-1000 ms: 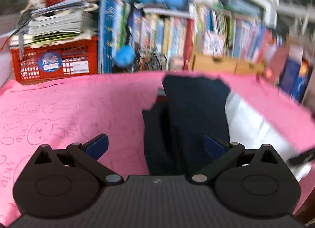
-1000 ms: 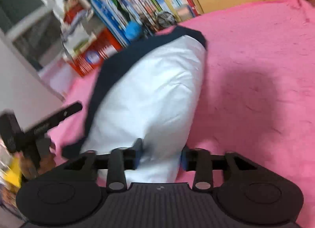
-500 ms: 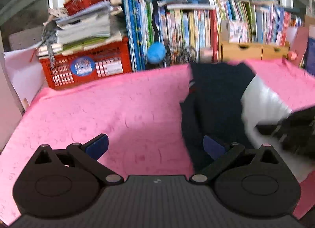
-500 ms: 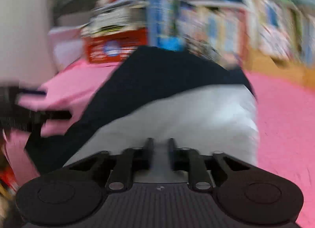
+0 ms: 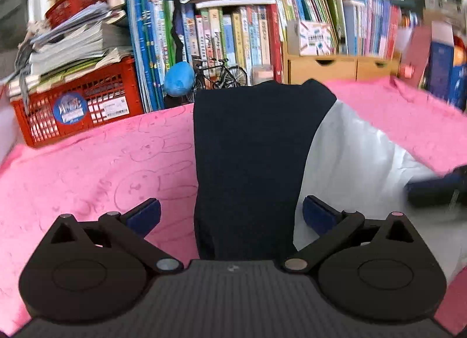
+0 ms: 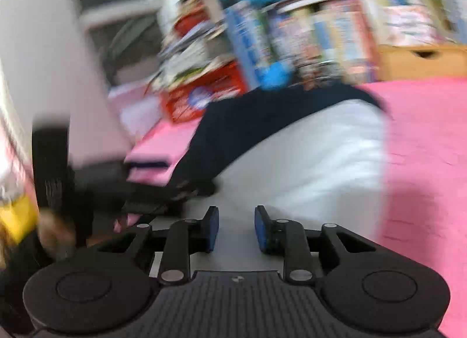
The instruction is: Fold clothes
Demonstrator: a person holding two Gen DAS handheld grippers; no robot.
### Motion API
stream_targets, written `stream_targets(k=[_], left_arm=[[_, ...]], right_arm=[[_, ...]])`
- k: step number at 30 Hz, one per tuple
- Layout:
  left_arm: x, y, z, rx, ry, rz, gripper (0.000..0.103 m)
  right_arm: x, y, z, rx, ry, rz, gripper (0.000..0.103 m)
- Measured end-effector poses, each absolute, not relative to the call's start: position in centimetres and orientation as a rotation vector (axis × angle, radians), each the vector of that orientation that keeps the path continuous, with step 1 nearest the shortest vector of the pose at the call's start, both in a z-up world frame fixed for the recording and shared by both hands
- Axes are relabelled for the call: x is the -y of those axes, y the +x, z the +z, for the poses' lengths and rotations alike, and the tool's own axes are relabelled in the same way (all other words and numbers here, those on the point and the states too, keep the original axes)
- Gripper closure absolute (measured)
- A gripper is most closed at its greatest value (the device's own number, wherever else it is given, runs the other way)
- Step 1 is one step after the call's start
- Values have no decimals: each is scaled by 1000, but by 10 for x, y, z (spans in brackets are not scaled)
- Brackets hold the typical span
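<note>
Right gripper (image 6: pixel 236 228): jaws opening again after a pinch half a second back, blue pads narrow apart, white cloth showing between them but seemingly not clamped (right wrist view is motion-blurred, so contact is hard to confirm). Reads as a release: the fold it carried is laid down. Left gripper (image 5: pixel 230 214): jaws spread wide as a second ago, holding nothing, poised over the near edge of the navy-and-white fabric garment (image 5: pixel 256 145). Garment now lies flatter and squarer on the pink bunny-print table cover (image 5: pixel 96 169), navy panel left, white panel right. Behind: red plastic crate (image 5: pixel 76 107) and the row of upright books (image 5: pixel 227 37). Likely next: regrasp for another fold.
</note>
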State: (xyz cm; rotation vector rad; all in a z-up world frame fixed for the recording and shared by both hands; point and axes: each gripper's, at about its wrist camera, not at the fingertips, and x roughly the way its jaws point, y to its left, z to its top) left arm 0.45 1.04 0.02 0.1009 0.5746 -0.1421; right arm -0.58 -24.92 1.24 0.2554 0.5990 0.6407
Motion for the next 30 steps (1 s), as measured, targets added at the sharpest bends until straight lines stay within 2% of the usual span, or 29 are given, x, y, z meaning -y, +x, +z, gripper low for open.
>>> stream_targets(k=[5,9,13,16,20,24,26,30], left_arm=[[-10,-2,-8,-532,77,-129,0],[-9,-8,-6,-522,79,-126,0],[-15,-7,-5,-534,45,-133,0],[-25,-2,-6,-555,-21,-148,0],[-40,6,-9,-587,-138,-190,0],[-43,6,-10,-589,-164,-197,0],[-42,5,-11,-585,-162,-195,0],[-40,4,-12,-580,-159,-192,0]], right_arm=[[244,13,61,-512,154,564,61],[169,59,76,-542,-16,633,60],[88,131,40,-676,-263,598,62],[69,164,13,-668,-306,536,60],[80,181,15,-682,-168,508,56],[125,151,44,-567,-95,489,38],[153,134,52,-528,-74,470,38],[177,126,35,-577,-169,367,39]])
